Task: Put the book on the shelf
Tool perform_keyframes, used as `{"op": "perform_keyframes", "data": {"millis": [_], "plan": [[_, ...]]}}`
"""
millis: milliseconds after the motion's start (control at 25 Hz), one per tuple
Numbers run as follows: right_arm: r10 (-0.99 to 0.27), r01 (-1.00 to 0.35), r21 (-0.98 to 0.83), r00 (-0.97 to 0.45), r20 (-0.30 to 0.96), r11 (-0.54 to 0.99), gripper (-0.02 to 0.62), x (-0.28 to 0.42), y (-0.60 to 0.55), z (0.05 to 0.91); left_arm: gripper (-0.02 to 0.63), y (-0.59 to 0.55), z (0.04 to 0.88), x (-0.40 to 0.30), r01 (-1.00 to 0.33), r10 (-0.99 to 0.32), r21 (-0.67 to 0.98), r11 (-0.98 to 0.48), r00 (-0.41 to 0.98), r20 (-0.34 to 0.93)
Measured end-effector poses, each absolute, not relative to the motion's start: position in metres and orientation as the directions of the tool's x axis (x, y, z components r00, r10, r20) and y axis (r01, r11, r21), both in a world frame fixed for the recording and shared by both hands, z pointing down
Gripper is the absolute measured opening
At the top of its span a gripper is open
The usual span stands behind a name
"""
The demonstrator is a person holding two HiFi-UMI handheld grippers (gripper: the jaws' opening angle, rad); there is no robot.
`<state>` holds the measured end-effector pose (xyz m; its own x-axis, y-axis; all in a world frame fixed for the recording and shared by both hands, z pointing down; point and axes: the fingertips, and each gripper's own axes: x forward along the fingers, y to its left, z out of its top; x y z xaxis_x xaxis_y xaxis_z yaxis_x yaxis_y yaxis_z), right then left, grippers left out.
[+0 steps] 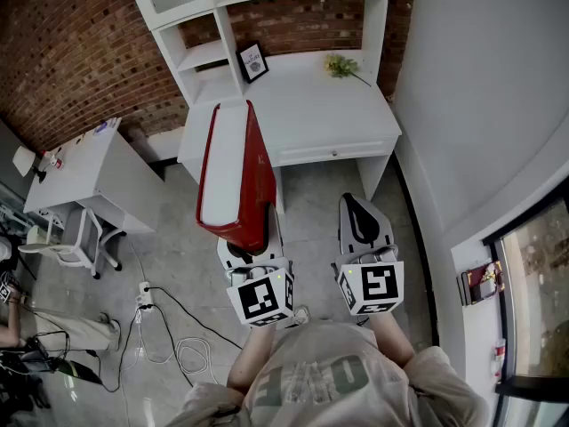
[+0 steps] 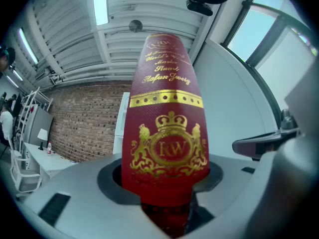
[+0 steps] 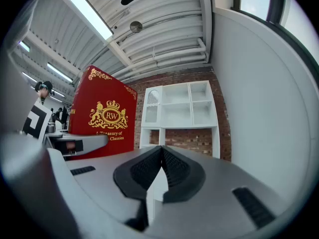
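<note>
Brick wall (image 1: 80,52) is backing a white desk (image 1: 311,105) and its shelf unit (image 1: 209,56) ahead of you. Your left gripper (image 2: 164,180) is pinching the red book (image 1: 233,172) by one end, holding it in the air short of the desk. Your right gripper (image 3: 162,156) is hovering just beside it, jaws pressed together on nothing.

Framed picture (image 1: 252,61), green sprig (image 1: 342,66), white chair (image 1: 82,238), cables on floor (image 1: 189,354)

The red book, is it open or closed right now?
Closed: the red book shows covers together around one white page block, clamped in the left gripper.
</note>
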<state>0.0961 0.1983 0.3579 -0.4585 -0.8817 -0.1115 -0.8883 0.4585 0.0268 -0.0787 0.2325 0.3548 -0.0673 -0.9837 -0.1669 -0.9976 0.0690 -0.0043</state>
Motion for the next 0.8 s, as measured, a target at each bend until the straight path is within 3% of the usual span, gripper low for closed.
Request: {"op": "perform_keyframes", "data": {"millis": [800], "plan": [[-0.901, -0.905, -0.009, -0.422, -0.097, 0.425, 0.015, 0.087, 0.177, 0.37, 0.247, 0.207, 0.366, -0.095, -0.998, -0.988, 0.032, 0.045, -0.049, -0.144]]}}
